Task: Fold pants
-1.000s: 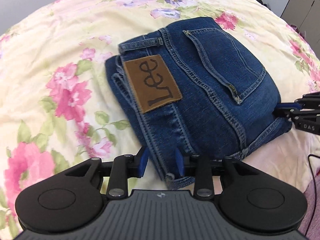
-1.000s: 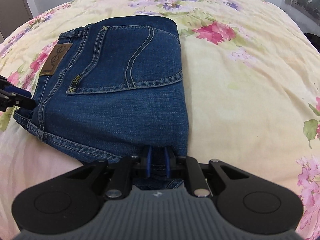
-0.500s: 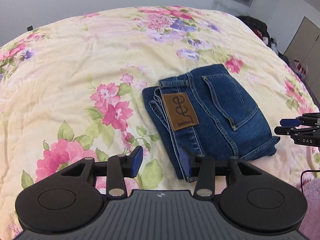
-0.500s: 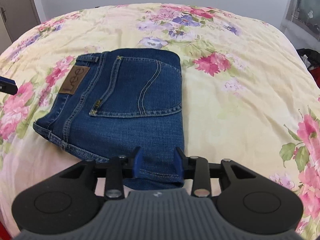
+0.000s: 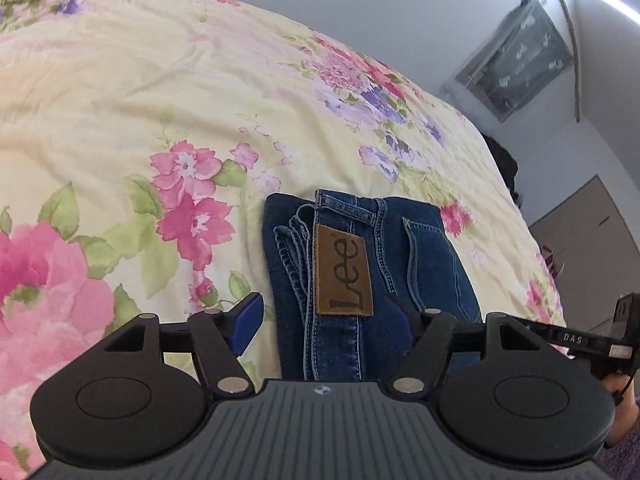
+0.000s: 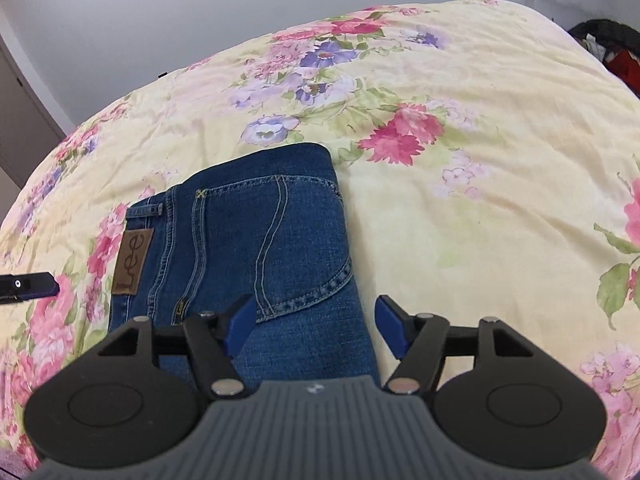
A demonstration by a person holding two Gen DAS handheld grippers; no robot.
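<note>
Blue jeans lie folded into a compact square on the flowered bedspread, the brown Lee patch and a back pocket facing up. In the right wrist view the jeans lie at lower left. My left gripper is open, held above the near edge of the jeans, holding nothing. My right gripper is open above the jeans' right edge, holding nothing. The left gripper's finger shows at the far left of the right wrist view; the right gripper shows at the right edge of the left wrist view.
The bed fills both views, with bare bedspread to the right of and behind the jeans. Grey walls rise behind. A dark pile of clothes lies off the bed's far right corner. Cupboard doors stand at the right.
Both grippers let go of the jeans, opened wide and pulled up and back. The folded jeans stayed in place on the bed.
</note>
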